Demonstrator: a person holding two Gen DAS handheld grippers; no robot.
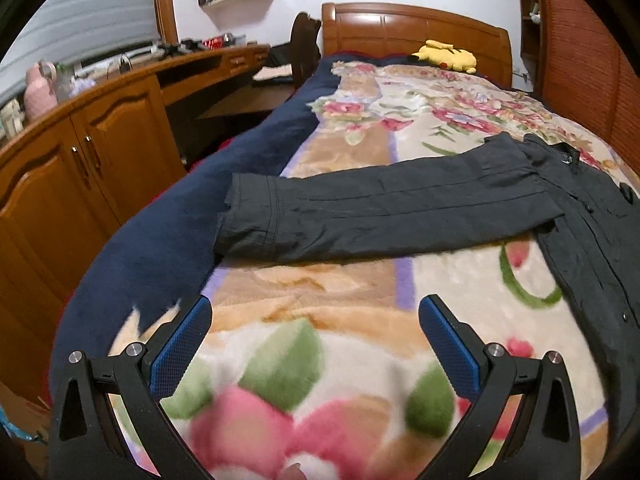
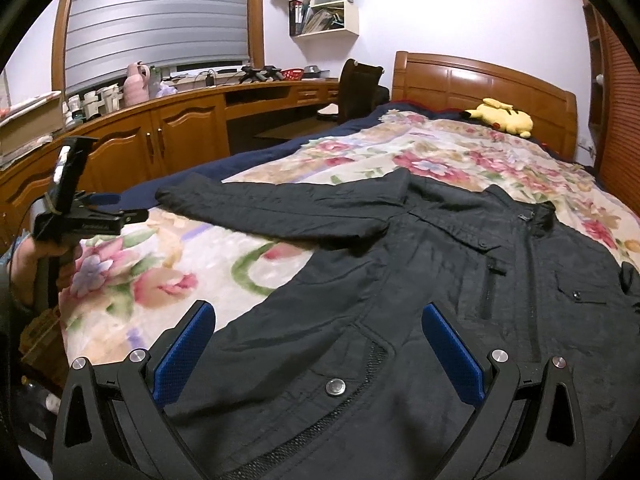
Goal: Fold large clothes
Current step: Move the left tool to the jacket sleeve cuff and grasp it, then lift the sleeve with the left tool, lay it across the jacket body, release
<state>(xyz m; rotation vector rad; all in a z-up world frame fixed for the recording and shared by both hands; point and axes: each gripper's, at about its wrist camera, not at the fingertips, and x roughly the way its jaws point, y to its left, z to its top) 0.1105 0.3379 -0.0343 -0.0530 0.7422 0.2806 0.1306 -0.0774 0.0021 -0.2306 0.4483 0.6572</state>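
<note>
A large dark grey padded jacket [image 2: 460, 280] lies spread front-up on the floral fleece blanket [image 2: 168, 264] that covers the bed, its collar toward the carved wooden headboard [image 2: 480, 76] and its hem toward the cameras. One sleeve [image 1: 380, 208] stretches flat across the blanket away from the jacket's body, its cuff ending near the navy blue bedspread edge [image 1: 160, 240] that borders the blanket on the cabinet side.

The left gripper [image 1: 316, 320] hovers over bare blanket just short of that sleeve, its blue-padded fingers [image 1: 184, 344] spread wide apart with nothing between them. In the right wrist view the same gripper shows from the side, gripped by the person's left hand [image 2: 24, 264], beside the blanket's edge and near the sleeve cuff.

The right gripper [image 2: 318, 324] sits above the jacket's lower front, released as well, its blue pads [image 2: 452, 348] wide apart either side of a pocket flap with a silver snap button [image 2: 335, 387]; whether the pads touch the fabric cannot be told.

A yellow plush toy [image 2: 500, 118] rests on the blanket just in front of the headboard, well apart from the jacket. Beside the bed, away from the jacket, runs a long wooden cabinet and desk [image 2: 180, 128] cluttered on top, under a grey slatted window blind [image 2: 156, 20], with white wall shelves [image 2: 328, 8] above
</note>
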